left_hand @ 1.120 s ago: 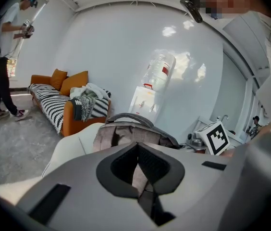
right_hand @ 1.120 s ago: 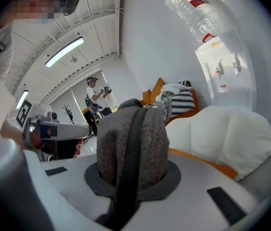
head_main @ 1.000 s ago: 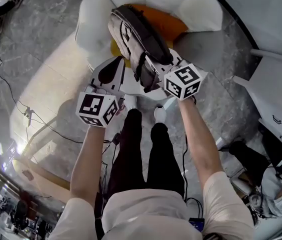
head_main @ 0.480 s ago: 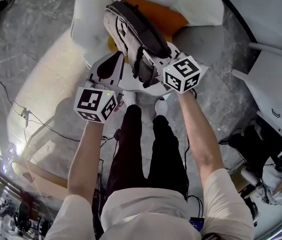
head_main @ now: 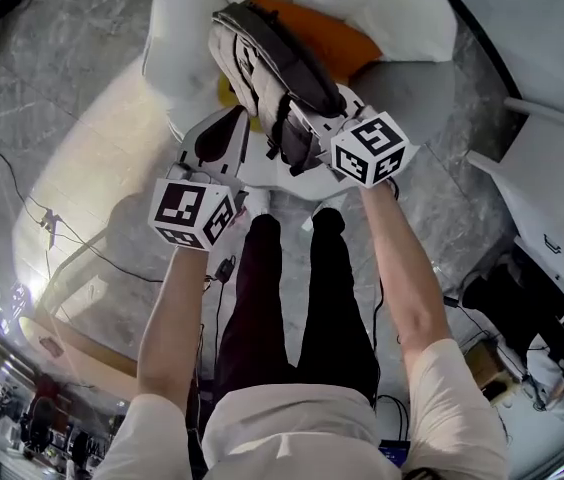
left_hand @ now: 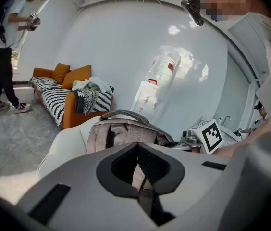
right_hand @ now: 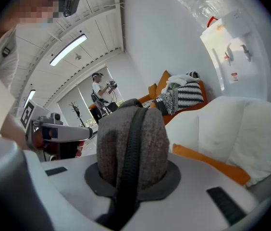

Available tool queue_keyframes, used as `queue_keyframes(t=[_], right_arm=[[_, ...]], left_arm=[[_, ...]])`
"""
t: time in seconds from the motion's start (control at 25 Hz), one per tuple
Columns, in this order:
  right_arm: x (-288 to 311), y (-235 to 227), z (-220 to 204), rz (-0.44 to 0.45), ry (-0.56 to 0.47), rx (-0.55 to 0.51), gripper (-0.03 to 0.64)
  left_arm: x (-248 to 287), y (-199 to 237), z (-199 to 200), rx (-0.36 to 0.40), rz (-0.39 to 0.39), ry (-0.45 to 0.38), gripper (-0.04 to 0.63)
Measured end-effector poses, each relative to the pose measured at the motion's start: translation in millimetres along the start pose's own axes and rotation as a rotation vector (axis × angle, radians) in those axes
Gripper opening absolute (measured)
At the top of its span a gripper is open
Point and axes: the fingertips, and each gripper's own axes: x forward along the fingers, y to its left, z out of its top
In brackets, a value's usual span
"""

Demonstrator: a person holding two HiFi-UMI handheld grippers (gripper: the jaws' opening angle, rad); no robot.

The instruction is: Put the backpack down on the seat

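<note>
Backpack (head_main: 262,58), grey fabric with black zipper and straps, is held tilted over the white armchair (head_main: 177,28), above the seat and the orange cushion (head_main: 337,38). Can't tell if its far end touches the cushion.

Right gripper (head_main: 307,133) is clamped on the pack's rounded end. In the right gripper view the grey fabric and zipper fill the gap between the jaws. Left gripper (head_main: 240,118) has its jaws drawn together on a thin backpack strap (left_hand: 136,174), with the pack body just beyond the tips.

Versus a second ago: both grips are the same. Pack and both grippers sit slightly further up the head view, more over the seat. The person's shoes have shifted a little at the chair's front edge.

Background in the left gripper view: an orange sofa with a striped cover (left_hand: 54,100) and a standing person (left_hand: 6,57), both well apart from the chair.
</note>
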Motion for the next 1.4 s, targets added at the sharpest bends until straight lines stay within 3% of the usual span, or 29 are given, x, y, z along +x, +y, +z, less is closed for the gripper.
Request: queue_keyframes(t=[0.72,1.08,1.4], right_arm=[[3,-63,-25,0.158,0.042,0.020,0.069],[-8,-102,-29,0.134,0.057,-0.031,0.071],[-24,-144,-39,0.075,0.075,-0.011,0.071]], left_arm=[[57,-16,-15,-0.015,0.086,0.003,0.017],[88,-38,-6,-0.006,0.084,-0.004,0.017],[105,-50,-6,0.006,0.083,0.006,0.017]])
